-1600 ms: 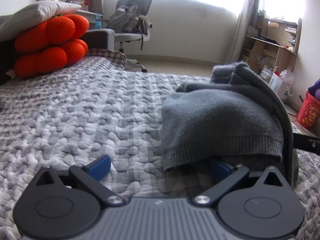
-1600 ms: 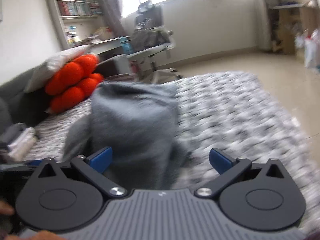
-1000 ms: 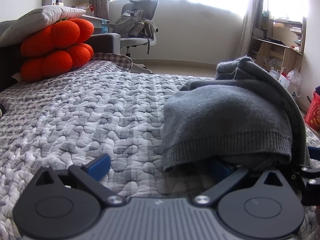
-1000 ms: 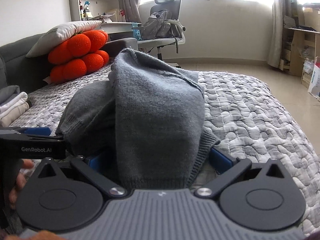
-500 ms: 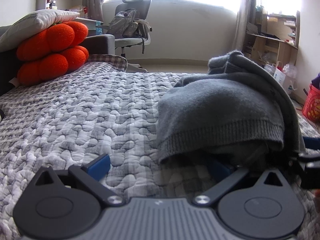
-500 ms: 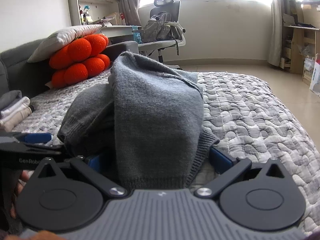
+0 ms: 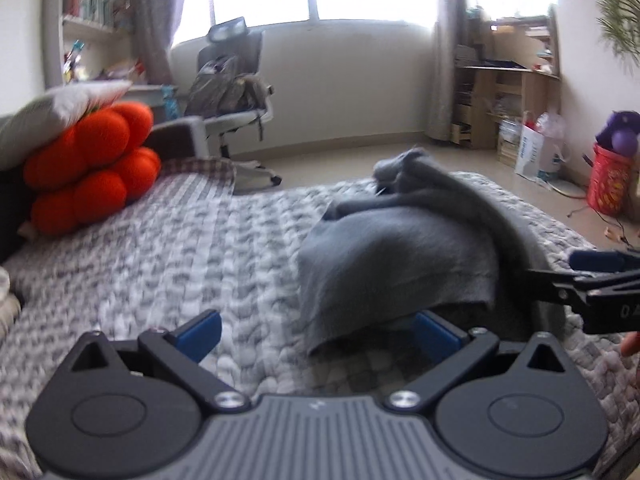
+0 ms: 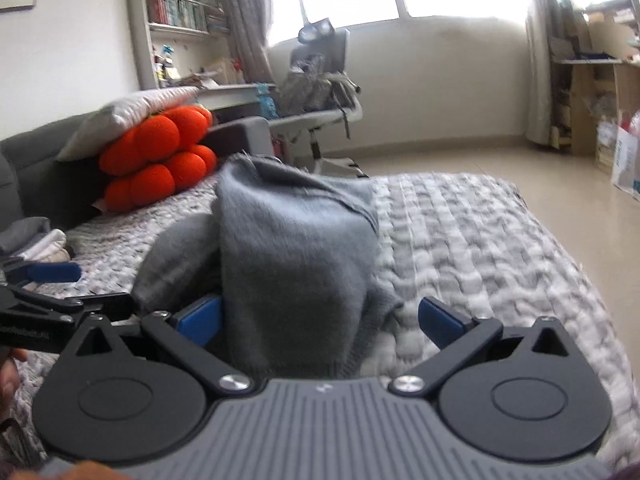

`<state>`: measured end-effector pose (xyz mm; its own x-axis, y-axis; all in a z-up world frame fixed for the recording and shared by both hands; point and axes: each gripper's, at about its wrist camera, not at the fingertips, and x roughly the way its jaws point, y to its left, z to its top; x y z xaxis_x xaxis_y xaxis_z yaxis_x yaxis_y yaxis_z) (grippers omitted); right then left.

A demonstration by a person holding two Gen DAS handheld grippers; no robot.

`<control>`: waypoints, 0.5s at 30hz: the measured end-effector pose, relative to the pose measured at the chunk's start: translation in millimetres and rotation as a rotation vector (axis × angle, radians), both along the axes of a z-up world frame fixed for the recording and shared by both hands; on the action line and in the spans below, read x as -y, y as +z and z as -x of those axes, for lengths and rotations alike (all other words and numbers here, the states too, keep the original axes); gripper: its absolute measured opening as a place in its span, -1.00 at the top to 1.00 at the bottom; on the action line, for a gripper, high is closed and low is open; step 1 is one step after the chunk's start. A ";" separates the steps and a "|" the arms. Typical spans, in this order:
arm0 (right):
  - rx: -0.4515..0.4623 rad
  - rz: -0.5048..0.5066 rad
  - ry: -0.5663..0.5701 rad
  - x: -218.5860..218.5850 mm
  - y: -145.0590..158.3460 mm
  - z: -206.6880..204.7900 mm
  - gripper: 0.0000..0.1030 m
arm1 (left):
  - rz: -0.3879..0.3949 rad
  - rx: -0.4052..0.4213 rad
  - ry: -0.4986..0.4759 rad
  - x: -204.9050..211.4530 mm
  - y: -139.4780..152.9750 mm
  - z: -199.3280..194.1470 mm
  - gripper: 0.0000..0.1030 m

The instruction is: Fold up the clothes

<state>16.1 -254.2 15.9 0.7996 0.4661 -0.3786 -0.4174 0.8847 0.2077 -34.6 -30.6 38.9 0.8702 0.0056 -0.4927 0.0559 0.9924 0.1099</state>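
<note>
A grey knitted sweater (image 7: 400, 264) lies bunched in a heap on the grey quilted bed cover (image 7: 180, 264). My left gripper (image 7: 318, 334) is open just in front of the heap, and the sweater's hem hangs over its right fingertip (image 7: 438, 336). In the right wrist view the sweater (image 8: 296, 256) fills the gap of my open right gripper (image 8: 320, 320), lying loose between the spread jaws and not clamped. Each gripper shows at the edge of the other's view: the right gripper (image 7: 600, 280) and the left gripper (image 8: 52, 284).
An orange ball cushion (image 7: 92, 172) under a white pillow (image 7: 60, 108) sits at the head of the bed. Folded clothes (image 8: 40, 240) lie at the left. An office chair (image 7: 236, 92), shelves (image 7: 508, 104) and a red basket (image 7: 608, 184) stand on the floor beyond.
Both grippers have lifted and drawn back a little from the sweater, so more of their blue fingertips shows. Both views are now blurred by motion. The jaws stay open.
</note>
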 end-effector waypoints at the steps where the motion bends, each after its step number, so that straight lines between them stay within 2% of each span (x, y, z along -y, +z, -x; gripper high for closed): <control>1: 0.006 0.006 -0.013 0.3 3.1 -2.7 -0.74 | -0.001 -0.001 -0.015 2.2 1.5 -1.6 -0.99; 2: 0.012 0.011 -0.026 0.6 6.2 -5.4 -0.30 | -0.002 -0.002 -0.031 4.4 2.7 -3.4 -0.99; 3: 0.018 0.017 -0.039 1.0 9.3 -8.1 -0.08 | -0.003 -0.004 -0.047 6.6 3.9 -5.2 -0.99; 4: 0.024 0.022 -0.052 1.3 12.3 -10.8 0.39 | -0.007 -0.004 -0.059 8.4 4.9 -6.9 -0.99; 5: 0.030 0.028 -0.065 1.6 15.4 -13.4 0.74 | -0.013 -0.004 -0.070 10.2 6.0 -8.7 -0.99; 8: 0.048 0.040 -0.107 3.5 24.8 -21.7 0.74 | -0.030 0.025 -0.098 13.1 8.9 -4.0 -0.99; 12: 0.058 -0.007 -0.193 31.7 37.4 -25.7 0.75 | -0.005 0.039 -0.135 9.8 14.2 -4.1 -0.99; 15: 0.072 -0.013 -0.197 44.5 45.9 -20.1 0.75 | -0.001 0.044 -0.151 9.6 16.4 -6.3 -0.99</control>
